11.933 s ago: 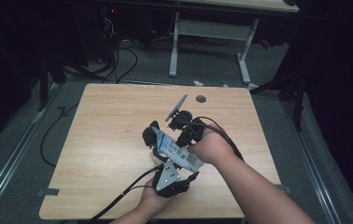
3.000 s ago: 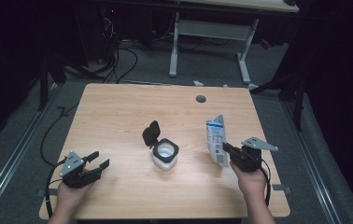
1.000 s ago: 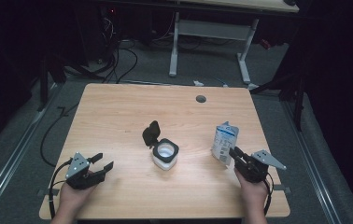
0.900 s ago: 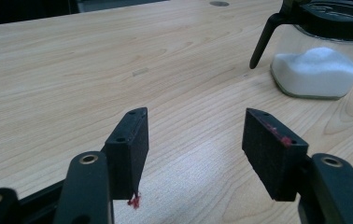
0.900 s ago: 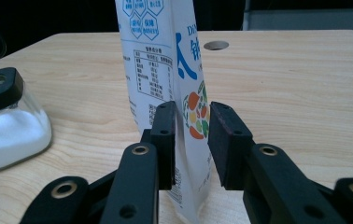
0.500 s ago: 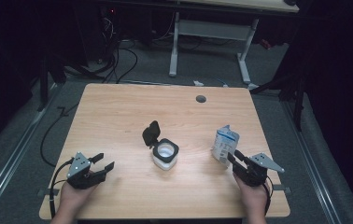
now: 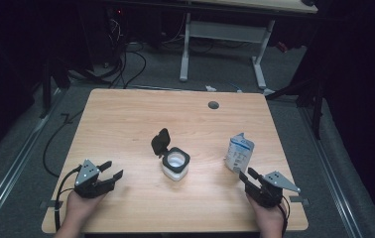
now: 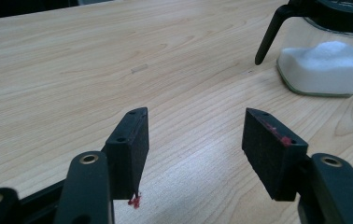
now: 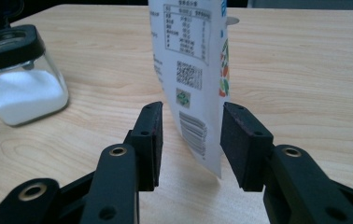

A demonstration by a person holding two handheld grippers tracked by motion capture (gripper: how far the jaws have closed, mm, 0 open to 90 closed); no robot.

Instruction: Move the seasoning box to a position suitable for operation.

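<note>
While the white pouch point(image 9: 198, 79) stands upright at the table's point(image 7: 126, 119) right side, the right gripper point(image 9: 191, 140), jaws just opening, straddles its lower edge, apparently without touching. Left gripper point(image 8: 195, 140) rests wide and empty near the glass jar point(image 7: 175, 165).

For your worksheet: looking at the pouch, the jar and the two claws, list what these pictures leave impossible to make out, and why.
- Pouch: top cut off by the right gripper view's upper edge; its print is too small to read.
- Jar: right side and lid cut off by the left gripper view's edge.
- Right claw: whether its pads touch the pouch is unclear.
- Left claw: open, nothing between.
</note>
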